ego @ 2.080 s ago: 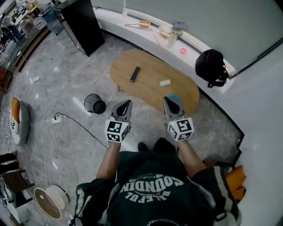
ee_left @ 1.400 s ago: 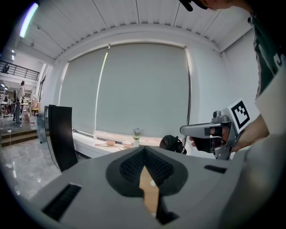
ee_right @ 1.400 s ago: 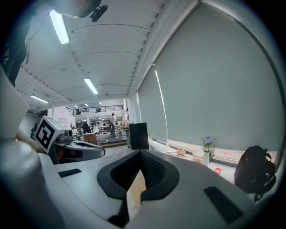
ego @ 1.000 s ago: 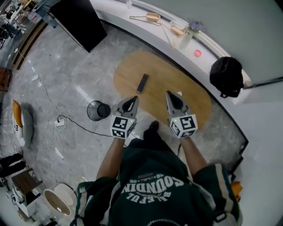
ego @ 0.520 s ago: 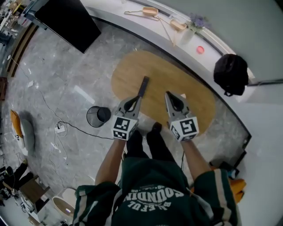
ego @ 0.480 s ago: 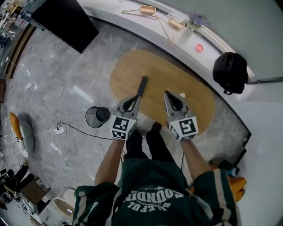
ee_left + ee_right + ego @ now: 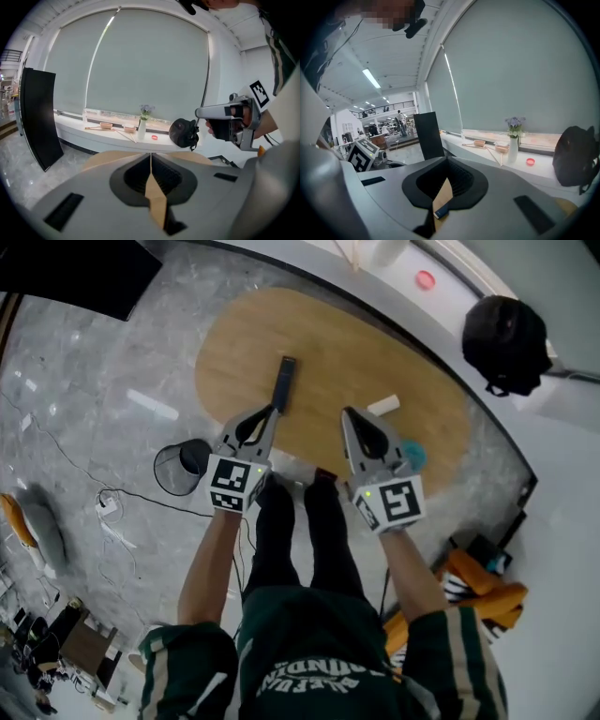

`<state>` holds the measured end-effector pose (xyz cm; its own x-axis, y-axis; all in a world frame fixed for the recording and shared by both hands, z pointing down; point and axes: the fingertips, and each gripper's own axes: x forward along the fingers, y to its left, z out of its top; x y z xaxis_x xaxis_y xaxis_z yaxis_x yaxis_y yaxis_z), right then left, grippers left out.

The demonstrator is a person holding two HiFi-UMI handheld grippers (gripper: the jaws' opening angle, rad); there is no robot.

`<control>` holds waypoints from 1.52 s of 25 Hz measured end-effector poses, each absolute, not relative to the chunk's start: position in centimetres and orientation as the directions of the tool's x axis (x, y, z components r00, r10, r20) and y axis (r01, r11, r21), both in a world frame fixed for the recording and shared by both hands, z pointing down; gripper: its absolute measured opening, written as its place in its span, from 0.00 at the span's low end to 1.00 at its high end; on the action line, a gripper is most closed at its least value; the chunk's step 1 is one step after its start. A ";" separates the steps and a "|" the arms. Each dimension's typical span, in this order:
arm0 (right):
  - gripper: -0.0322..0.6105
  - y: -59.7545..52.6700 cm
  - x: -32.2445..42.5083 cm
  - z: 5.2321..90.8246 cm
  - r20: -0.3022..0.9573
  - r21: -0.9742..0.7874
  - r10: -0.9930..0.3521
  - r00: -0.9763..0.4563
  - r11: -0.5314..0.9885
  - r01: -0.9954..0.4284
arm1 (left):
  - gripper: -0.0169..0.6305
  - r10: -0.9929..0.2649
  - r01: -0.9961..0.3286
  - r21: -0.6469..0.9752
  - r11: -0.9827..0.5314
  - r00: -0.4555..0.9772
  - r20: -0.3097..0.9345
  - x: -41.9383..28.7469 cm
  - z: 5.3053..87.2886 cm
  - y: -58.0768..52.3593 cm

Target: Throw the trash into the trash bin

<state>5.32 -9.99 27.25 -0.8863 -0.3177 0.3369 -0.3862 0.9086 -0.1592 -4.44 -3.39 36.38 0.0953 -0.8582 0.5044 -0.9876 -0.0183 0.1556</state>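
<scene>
While the small white piece of trash lies on the oval wooden table at about 2 o'clock from the right tool, a teal wad sits near the table's edge at that tool's 4 o'clock, partly behind it. The black wire trash bin stands on the marble floor at 8 o'clock from the left tool, well apart from both pieces. Both tools hang over the table's near edge, jaws pressed together and pinching nothing; a black remote lies at 1 o'clock from the left one.
</scene>
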 end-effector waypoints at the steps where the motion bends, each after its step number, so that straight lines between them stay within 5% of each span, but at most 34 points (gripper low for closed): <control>1: 0.05 -9.7 5.0 28.3 0.349 -0.184 -0.306 -0.886 0.904 -0.385 | 0.03 -0.854 -0.987 0.159 -0.014 0.094 0.512 -4.8 37.9 -3.5; 8: 0.05 -8.3 4.8 37.5 0.423 -0.228 -0.272 -0.864 0.891 -0.392 | 0.03 -0.814 -0.982 0.187 0.012 0.099 0.573 -5.2 46.7 -3.8; 9: 0.05 -8.0 4.7 38.4 0.429 -0.231 -0.265 -0.864 0.892 -0.389 | 0.06 -0.804 -0.982 0.186 0.017 0.097 0.587 -5.2 47.9 -3.7; 11: 0.05 -7.2 4.8 39.9 0.443 -0.236 -0.248 -0.861 0.895 -0.379 | 0.29 -0.780 -0.982 0.187 0.025 0.098 0.618 -5.2 50.4 -3.6; 16: 0.05 -6.2 6.0 43.2 0.493 -0.244 -0.222 -0.841 0.893 -0.379 | 0.37 -0.706 -0.980 0.192 0.047 0.103 0.700 -5.1 56.1 -3.5; 31: 0.05 -5.5 9.3 47.8 0.577 -0.256 -0.224 -0.785 0.863 -0.435 | 0.37 -0.518 -0.972 0.199 0.125 0.107 0.849 -3.6 67.9 -2.5; 38: 0.05 -4.9 9.2 48.4 0.587 -0.255 -0.218 -0.780 0.864 -0.433 | 0.33 -0.563 -0.978 0.181 0.099 0.095 0.821 -4.1 66.6 -2.7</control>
